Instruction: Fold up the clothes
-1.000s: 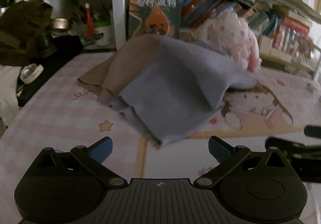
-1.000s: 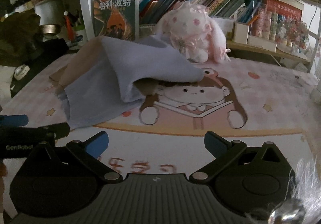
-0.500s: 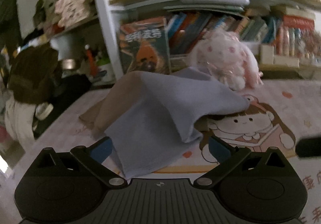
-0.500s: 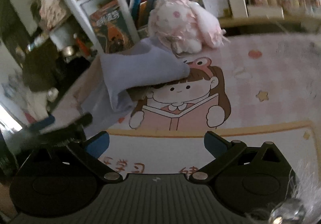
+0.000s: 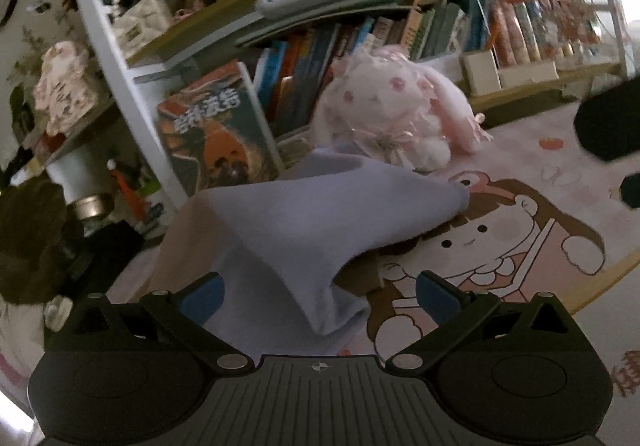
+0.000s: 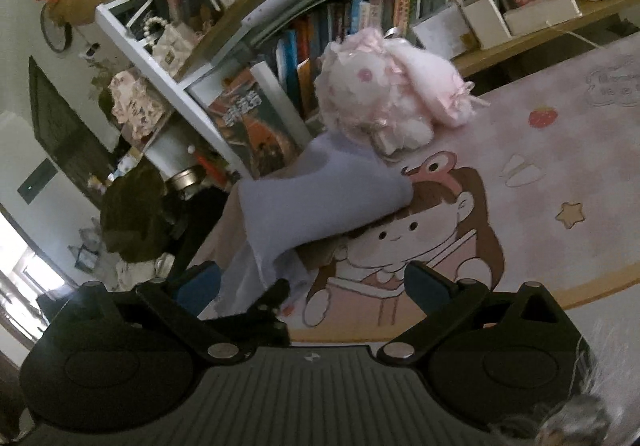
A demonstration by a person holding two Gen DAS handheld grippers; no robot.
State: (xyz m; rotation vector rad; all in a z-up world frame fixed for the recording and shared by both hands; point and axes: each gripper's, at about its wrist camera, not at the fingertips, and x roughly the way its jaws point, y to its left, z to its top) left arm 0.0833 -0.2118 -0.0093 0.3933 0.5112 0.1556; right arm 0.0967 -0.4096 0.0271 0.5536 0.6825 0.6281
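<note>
A lavender cloth (image 5: pixel 304 222) lies rumpled over a tan cloth (image 5: pixel 180 246) on the pink cartoon desk mat (image 5: pixel 520 174). It also shows in the right wrist view (image 6: pixel 316 202), with the tan cloth (image 6: pixel 224 242) under it. My left gripper (image 5: pixel 318 292) is open and empty, right over the near fold of the lavender cloth. My right gripper (image 6: pixel 312 284) is open and empty, just right of the cloth's near end. The left gripper's black arm (image 6: pixel 260 310) crosses in front of it.
A pink plush bunny (image 5: pixel 392 114) sits behind the cloths against the bookshelf (image 5: pixel 360 42). A large standing book (image 5: pixel 216 134) is to its left. A dark bag and clutter (image 5: pixel 36 238) lie at the left edge. The right gripper's dark shape (image 5: pixel 608 126) is at far right.
Both grippers have risen, tilted and moved in toward the cloths. The left one now hangs over the lavender fold. The cloths have not moved.
</note>
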